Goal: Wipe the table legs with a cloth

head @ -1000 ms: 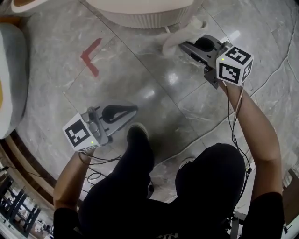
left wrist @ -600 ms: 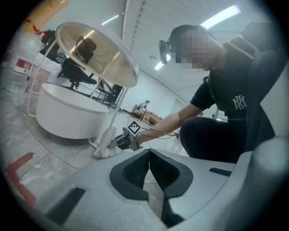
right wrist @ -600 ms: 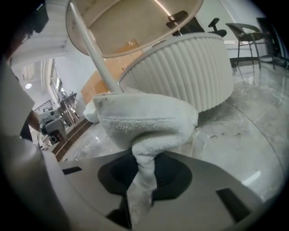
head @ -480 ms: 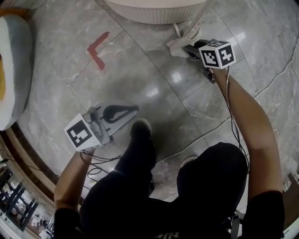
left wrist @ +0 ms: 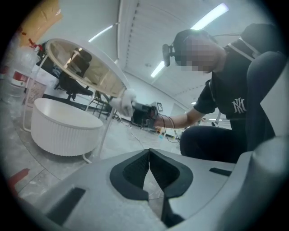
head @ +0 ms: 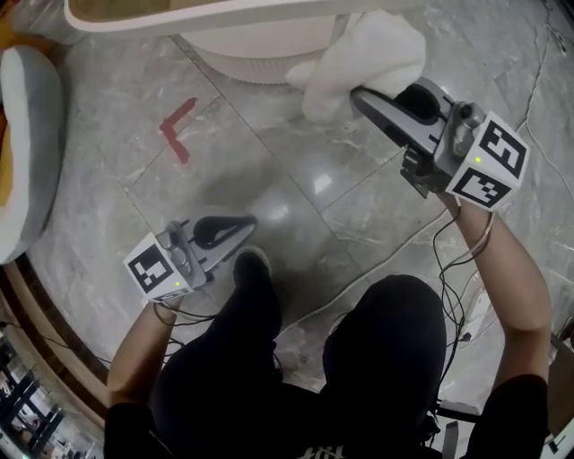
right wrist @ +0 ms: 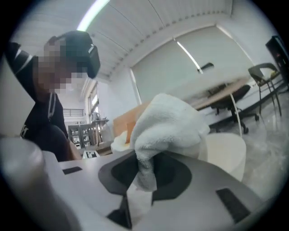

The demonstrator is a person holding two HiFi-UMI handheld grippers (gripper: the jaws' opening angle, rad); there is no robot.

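Observation:
My right gripper (head: 360, 95) is shut on a bunched white cloth (head: 363, 58), held up beside the round table's rim (head: 224, 12) and above its white ribbed base (head: 260, 49). In the right gripper view the cloth (right wrist: 167, 128) bulges out over the shut jaws (right wrist: 143, 180). My left gripper (head: 249, 220) hangs low over the floor at the left, shut and holding nothing. The left gripper view looks past its closed jaws (left wrist: 149, 152) at a thin white table leg (left wrist: 107, 124); at the leg's top is the cloth (left wrist: 125, 100) in the right gripper.
A red L-shaped tape mark (head: 176, 130) lies on the grey marble floor left of the base. A grey and orange cushion (head: 22, 143) fills the far left. Cables (head: 377, 269) trail over the floor by my legs. Office chairs (right wrist: 262, 81) stand further off.
The right gripper has lifted the cloth from floor level beside the base up toward the table top. The left gripper has stayed almost where it was.

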